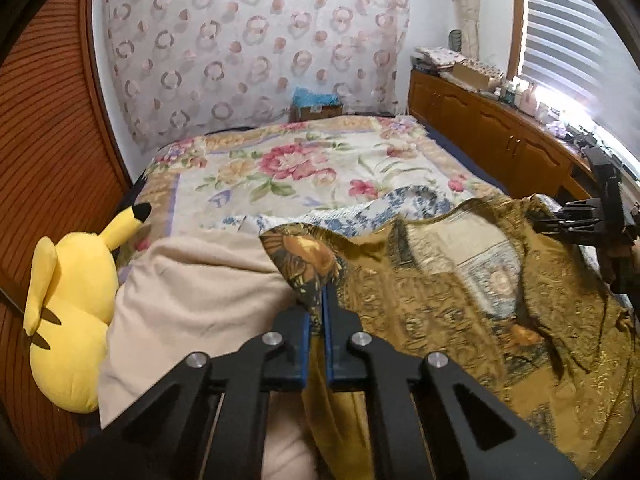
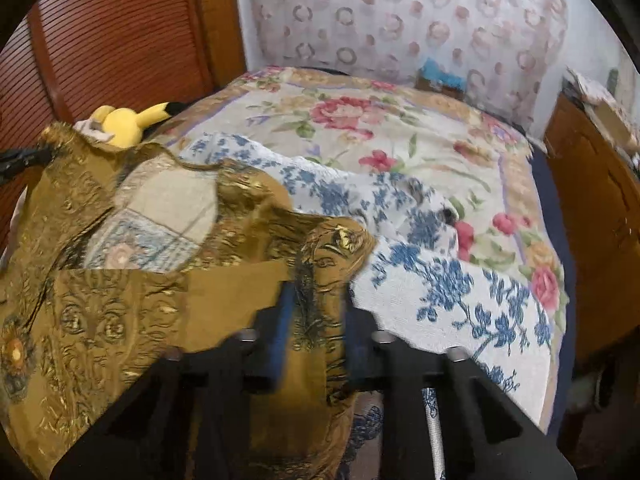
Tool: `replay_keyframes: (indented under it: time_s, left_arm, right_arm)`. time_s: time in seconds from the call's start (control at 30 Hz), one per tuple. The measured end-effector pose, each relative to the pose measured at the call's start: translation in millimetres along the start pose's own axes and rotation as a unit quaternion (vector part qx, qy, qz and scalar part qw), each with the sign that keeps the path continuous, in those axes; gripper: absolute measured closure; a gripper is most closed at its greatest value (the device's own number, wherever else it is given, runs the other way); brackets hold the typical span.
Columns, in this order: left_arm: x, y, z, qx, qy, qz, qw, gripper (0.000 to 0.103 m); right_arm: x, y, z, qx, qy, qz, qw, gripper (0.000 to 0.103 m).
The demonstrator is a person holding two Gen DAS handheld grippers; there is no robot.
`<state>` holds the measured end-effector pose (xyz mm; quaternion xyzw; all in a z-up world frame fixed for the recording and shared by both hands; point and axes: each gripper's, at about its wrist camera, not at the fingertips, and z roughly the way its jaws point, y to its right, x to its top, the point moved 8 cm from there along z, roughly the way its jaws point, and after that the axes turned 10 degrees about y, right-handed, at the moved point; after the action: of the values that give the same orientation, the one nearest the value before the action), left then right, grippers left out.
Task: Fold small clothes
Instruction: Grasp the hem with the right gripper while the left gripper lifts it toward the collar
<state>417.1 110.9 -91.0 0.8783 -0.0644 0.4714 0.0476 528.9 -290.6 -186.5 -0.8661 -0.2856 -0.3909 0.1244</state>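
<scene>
An olive-gold patterned top (image 1: pixel 460 300) lies rumpled on the bed, its neck opening facing up. My left gripper (image 1: pixel 322 300) is shut on one corner of the top, and that corner stands up above the blue pads. In the right wrist view the same top (image 2: pixel 120 320) fills the lower left. My right gripper (image 2: pixel 316 300) is shut on a bunched fold of its edge, with cloth draped over the fingers. The right gripper (image 1: pixel 576 220) also shows at the garment's far right side in the left wrist view. The left gripper (image 2: pixel 16 160) shows dimly at the left edge of the right wrist view.
A yellow plush toy (image 1: pixel 76 300) sits at the bed's left edge beside a beige blanket (image 1: pixel 192 292). A white cloth with blue flowers (image 2: pixel 440 292) lies under and beyond the top, on the floral bedspread (image 1: pixel 300 168). A wooden cabinet (image 1: pixel 500 132) runs along the right, and a slatted wooden door (image 1: pixel 48 140) stands on the left.
</scene>
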Motion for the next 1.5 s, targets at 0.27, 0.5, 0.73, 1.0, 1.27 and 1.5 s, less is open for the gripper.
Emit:
replay_keyframes:
  time_s: [0.27,0.5,0.73,1.0,1.27,1.5]
  left_arm:
    - [20.8,30.9,-55.6,-0.033,0.045,0.009,0.9984,0.102]
    - [16.4,56.7,-121.8,-0.052,0.076,0.017,0.9956,0.102]
    - [-10.6,71.9,-178.0,-0.056,0.089,0.021,0.9942,0.102]
    - [-71.2,83.2,-236.9,-0.056,0.094,-0.002,0.994,0.102]
    - [-139.6,64.1,-287.5,-0.044,0.084,-0.074,0.9927,0.102]
    - [-180.2,63.0,-328.5,-0.028,0.087,-0.09,0.9917,0.102]
  right_arm:
    - [23.5,-9.1,-50.7,-0.013,0.071,-0.001,0.997,0.1]
    - [23.4,-27.8,-115.5,-0.009,0.111,-0.001,0.994,0.1]
    - [-1.8,-51.7,-170.7,-0.001,0.13,0.001,0.992,0.1]
    - [-58.5,-78.8,-220.1,0.004,0.121,0.002,0.993,0.101]
    - [-129.4,-117.7,-266.2,0.025,0.096,0.012,0.995,0.102]
    - [-166.7,-131.4,-295.6,0.029,0.09,0.024,0.995,0.102]
